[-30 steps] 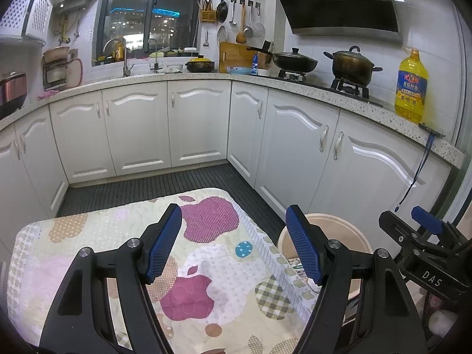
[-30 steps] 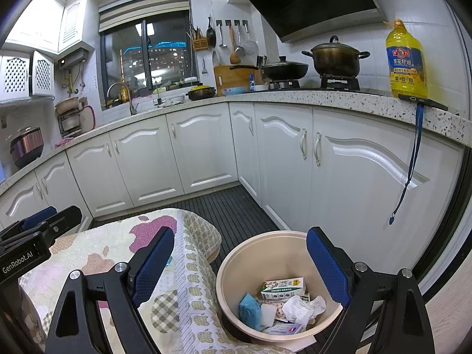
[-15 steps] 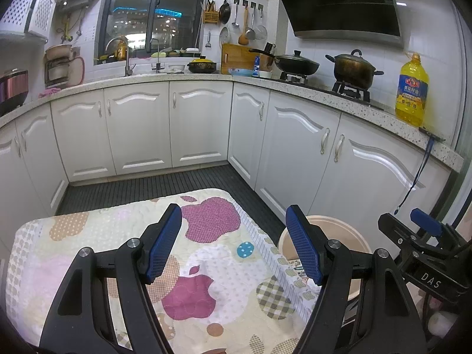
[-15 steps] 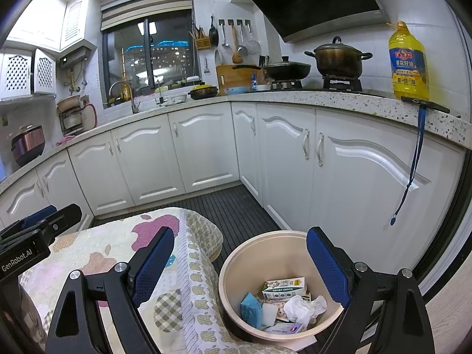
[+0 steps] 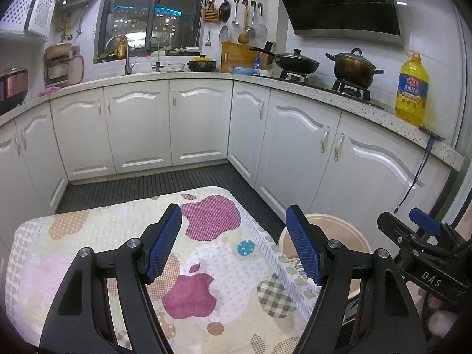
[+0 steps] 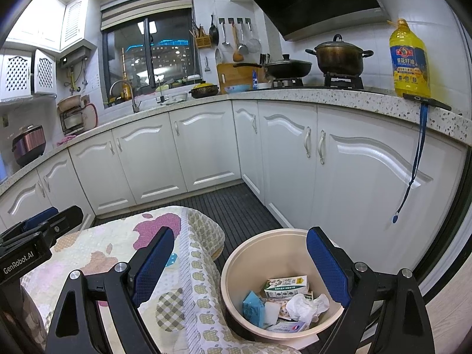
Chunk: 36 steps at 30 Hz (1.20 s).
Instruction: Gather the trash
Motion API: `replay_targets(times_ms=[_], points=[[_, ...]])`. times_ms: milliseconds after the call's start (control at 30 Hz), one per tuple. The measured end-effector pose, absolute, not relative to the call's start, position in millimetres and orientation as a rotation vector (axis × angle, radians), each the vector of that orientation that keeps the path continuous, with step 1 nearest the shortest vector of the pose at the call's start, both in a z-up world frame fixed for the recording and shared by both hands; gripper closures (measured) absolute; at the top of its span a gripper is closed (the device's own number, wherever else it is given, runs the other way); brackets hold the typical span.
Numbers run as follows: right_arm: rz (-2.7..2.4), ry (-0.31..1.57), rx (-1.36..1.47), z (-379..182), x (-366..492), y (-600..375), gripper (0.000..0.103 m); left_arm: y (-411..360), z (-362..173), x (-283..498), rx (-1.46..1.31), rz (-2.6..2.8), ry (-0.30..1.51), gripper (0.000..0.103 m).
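Note:
A beige round bin [image 6: 274, 253] stands on the floor right of the table; its rim also shows in the left wrist view [image 5: 327, 221]. Inside lie a small carton [image 6: 286, 286], a blue packet [image 6: 253, 309], crumpled white paper [image 6: 306, 305] and other scraps. My right gripper [image 6: 239, 262] is open and empty, held above the bin and the table's right edge. My left gripper [image 5: 234, 242] is open and empty above the table with its apple-print cloth [image 5: 206, 253]. No trash shows on the cloth.
White kitchen cabinets [image 5: 200, 124] run around the back and right under a speckled counter [image 6: 324, 94]. Pots stand on the stove [image 5: 351, 67], with a yellow oil bottle [image 6: 408, 59] beside it. A dark ribbed floor mat [image 5: 147, 185] lies beyond the table.
Both views have shifted only slightly, with a small rise of the grippers. Both grippers stay open and empty; nothing was picked up or dropped.

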State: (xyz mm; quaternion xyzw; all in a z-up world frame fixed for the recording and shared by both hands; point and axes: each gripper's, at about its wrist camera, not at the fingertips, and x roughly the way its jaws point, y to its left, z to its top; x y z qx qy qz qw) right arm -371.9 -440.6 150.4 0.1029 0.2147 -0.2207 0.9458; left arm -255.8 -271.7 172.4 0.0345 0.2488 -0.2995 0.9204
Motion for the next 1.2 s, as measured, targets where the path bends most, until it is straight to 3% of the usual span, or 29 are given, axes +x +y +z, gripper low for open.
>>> replay_targets(times_ms=[1200], points=[[-0.439, 0.452, 0.221, 144.0, -369.3, -443.8, 0.013, -283.8, 166.2, -260.1, 0.102, -0.659, 0.51, 0.031]])
